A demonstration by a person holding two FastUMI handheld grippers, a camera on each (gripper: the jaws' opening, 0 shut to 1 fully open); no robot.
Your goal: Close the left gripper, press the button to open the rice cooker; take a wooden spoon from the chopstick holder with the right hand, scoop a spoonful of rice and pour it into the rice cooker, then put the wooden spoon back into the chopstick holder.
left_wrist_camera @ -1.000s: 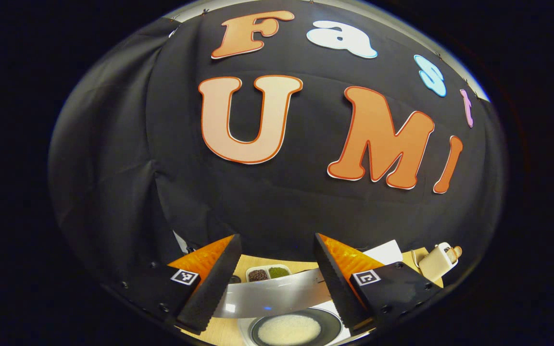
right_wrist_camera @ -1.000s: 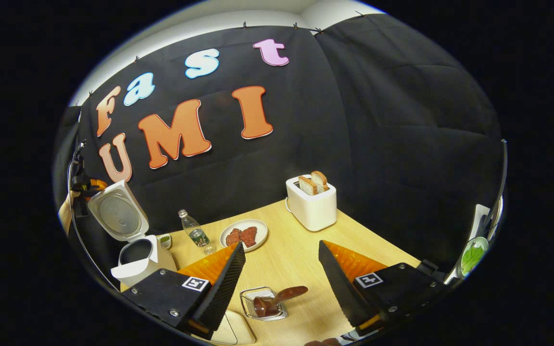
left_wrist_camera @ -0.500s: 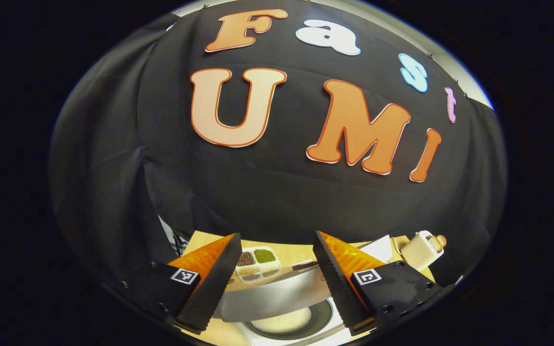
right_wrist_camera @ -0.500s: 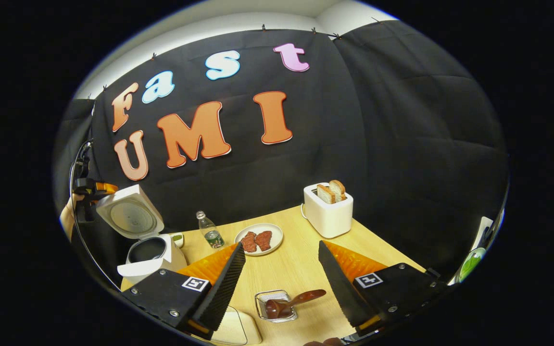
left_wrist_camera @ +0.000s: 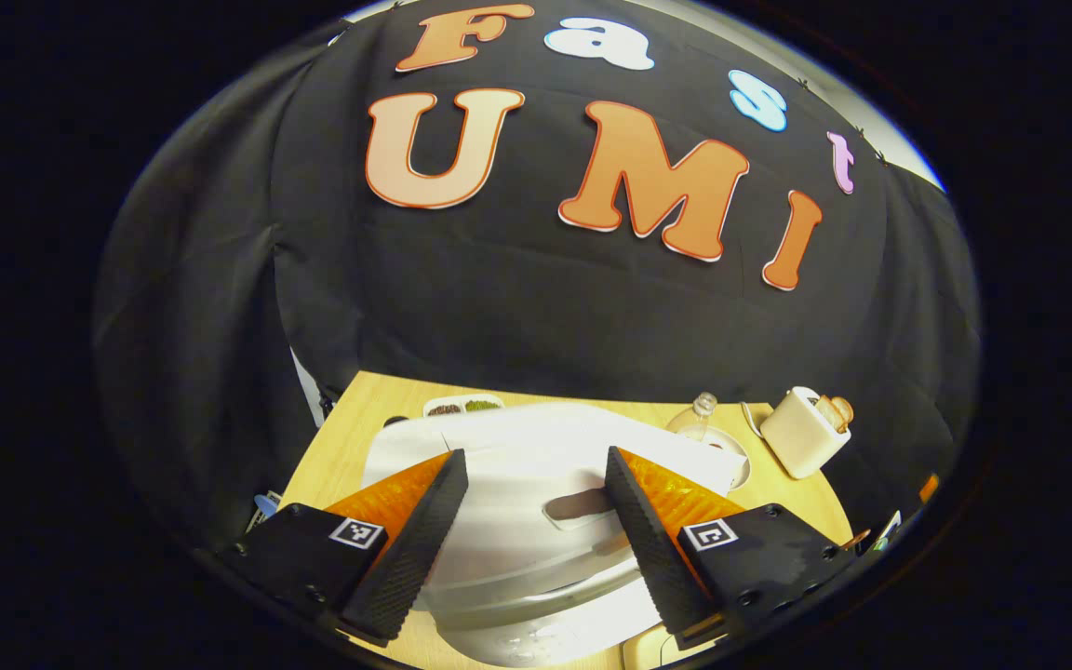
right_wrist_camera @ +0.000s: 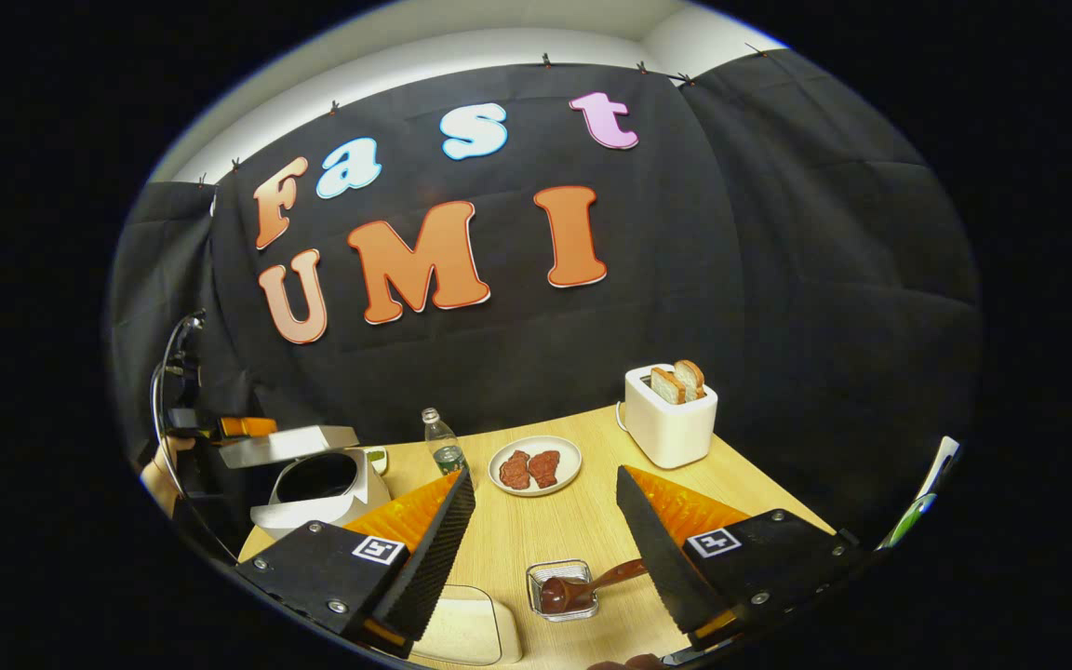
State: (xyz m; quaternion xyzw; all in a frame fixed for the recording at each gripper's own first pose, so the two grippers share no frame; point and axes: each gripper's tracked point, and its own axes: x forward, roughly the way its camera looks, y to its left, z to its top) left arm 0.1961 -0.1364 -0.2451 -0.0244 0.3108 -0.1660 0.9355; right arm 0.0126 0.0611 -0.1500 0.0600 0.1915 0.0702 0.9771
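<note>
Left gripper (left_wrist_camera: 536,526) spread wide, hovering over white cooker lid (left_wrist_camera: 555,465), fingers apart from it; lid half lowered, bowl beneath hidden. Right gripper view: cooker (right_wrist_camera: 317,489) at far left, lid (right_wrist_camera: 289,445) lying nearly level above pot, other gripper (right_wrist_camera: 220,428) at lid edge, contact hard to tell. Right gripper (right_wrist_camera: 545,549) wide, empty, above table (right_wrist_camera: 536,530). Spoon (right_wrist_camera: 582,586) in wire holder (right_wrist_camera: 562,588) between fingers, handle end hidden behind right finger. Pale tray (right_wrist_camera: 462,633) cut off at bottom, maybe rice. Plate (right_wrist_camera: 534,465), bottle (right_wrist_camera: 443,445), toaster (right_wrist_camera: 671,419) behind.
</note>
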